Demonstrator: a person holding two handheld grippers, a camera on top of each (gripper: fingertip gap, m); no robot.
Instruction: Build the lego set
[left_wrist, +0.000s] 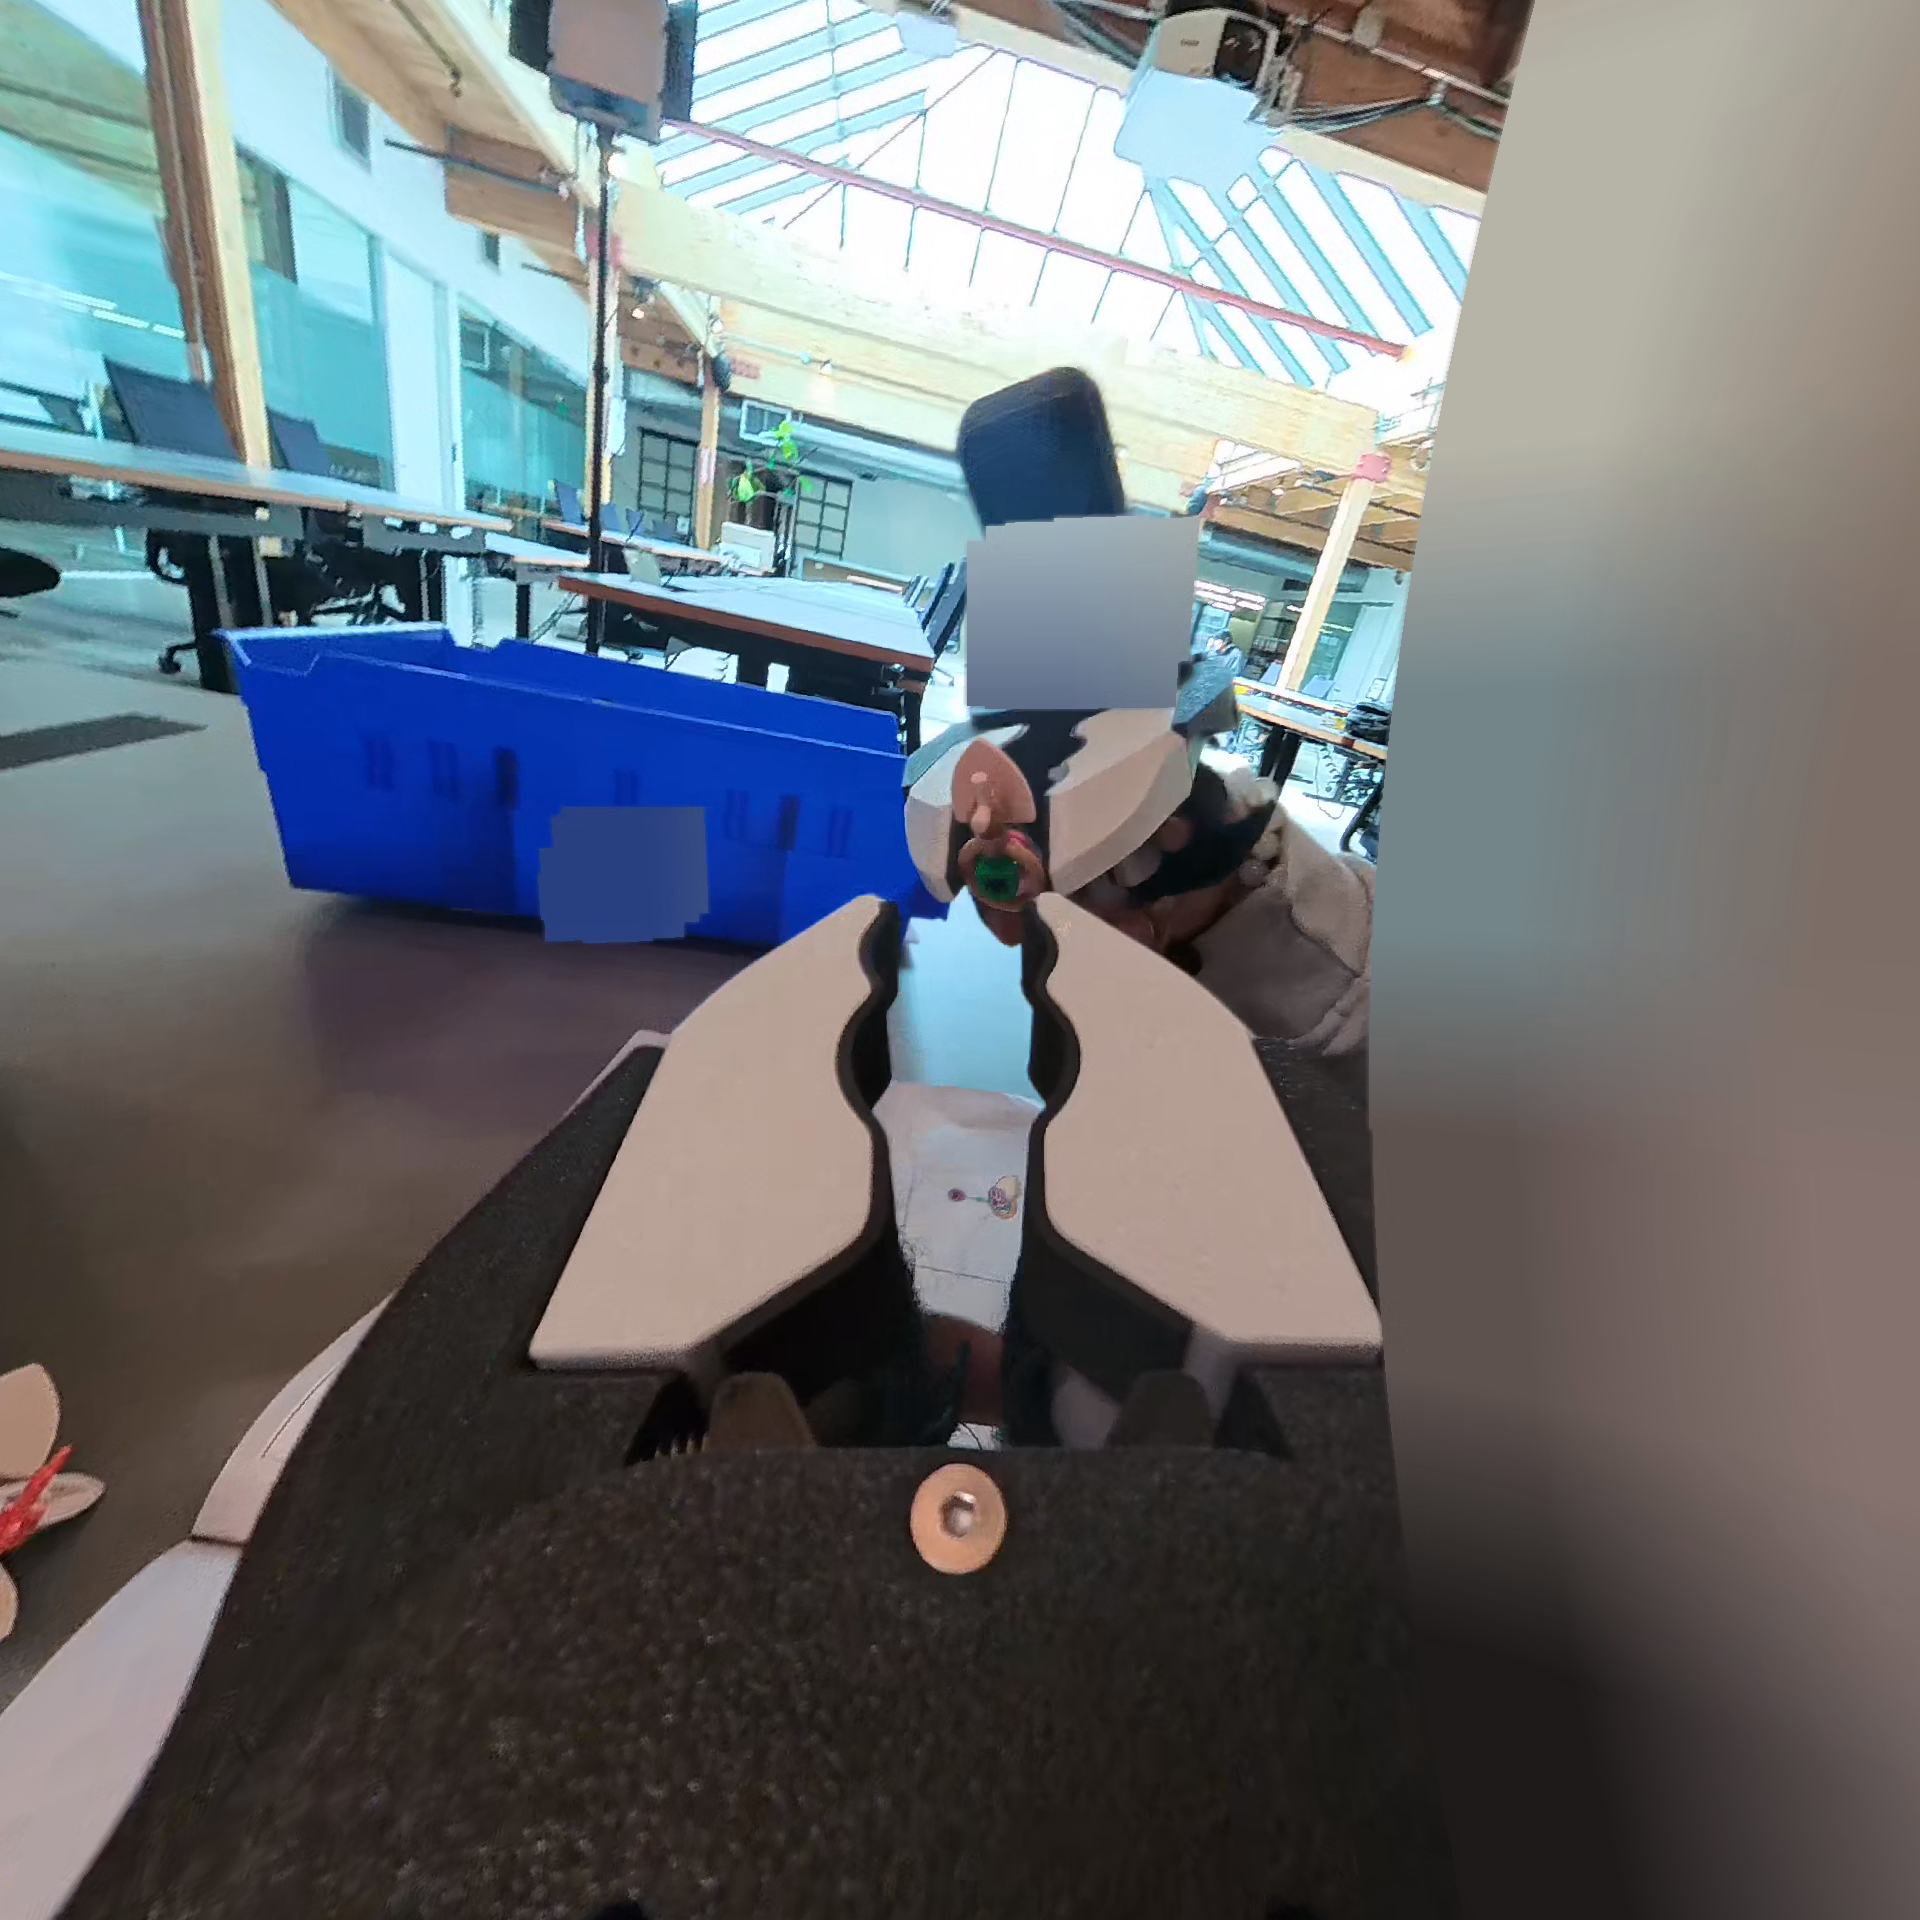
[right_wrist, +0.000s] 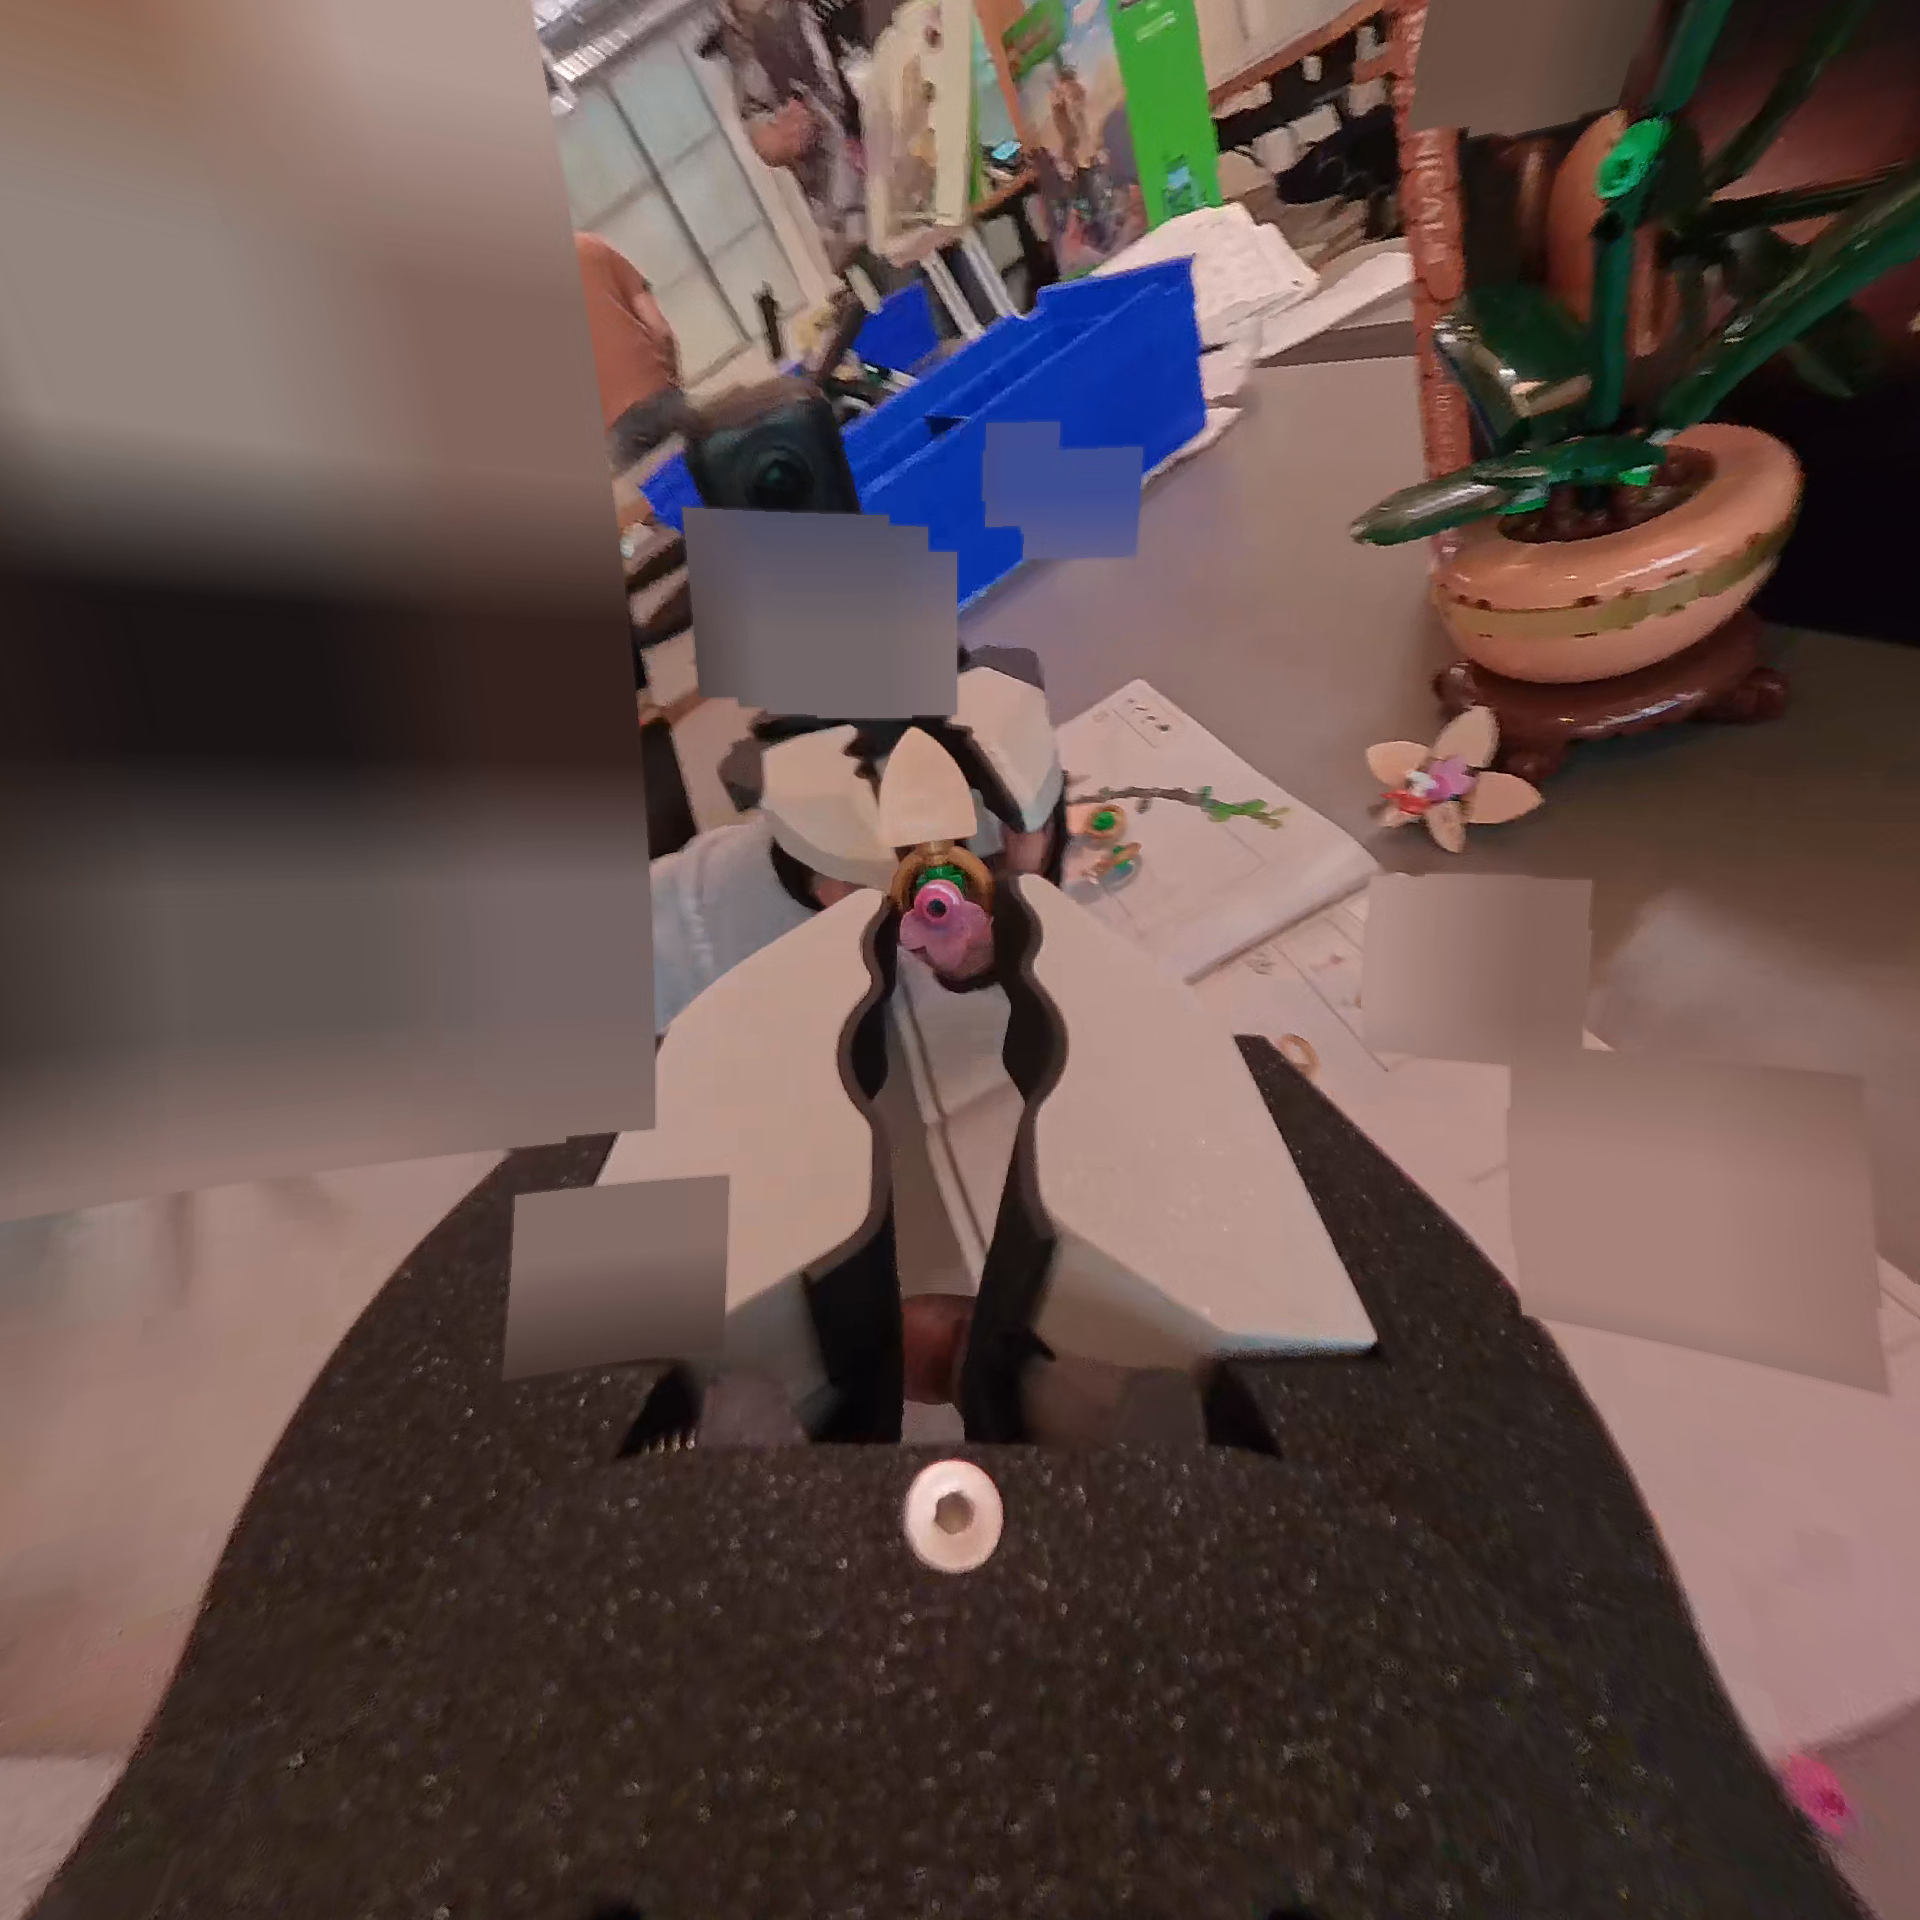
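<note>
Two grippers met tip to tip above the counter (right_wrist: 1299, 582): the right gripper (right_wrist: 943, 914) had narrow jaws clamped on a pink flower piece (right_wrist: 935, 925), the left gripper (left_wrist: 961, 914) narrow jaws touching its cream petal (left_wrist: 987, 790).

Beyond the gripper, a sloped glass skylight roof (left_wrist: 935, 187) on pale timber beams (left_wrist: 997, 343) floods the open office hall with daylight. To its left stand long grey desks (left_wrist: 249, 488) with dark office chairs (left_wrist: 166, 400) along frosted glass partitions (left_wrist: 312, 281).
</note>
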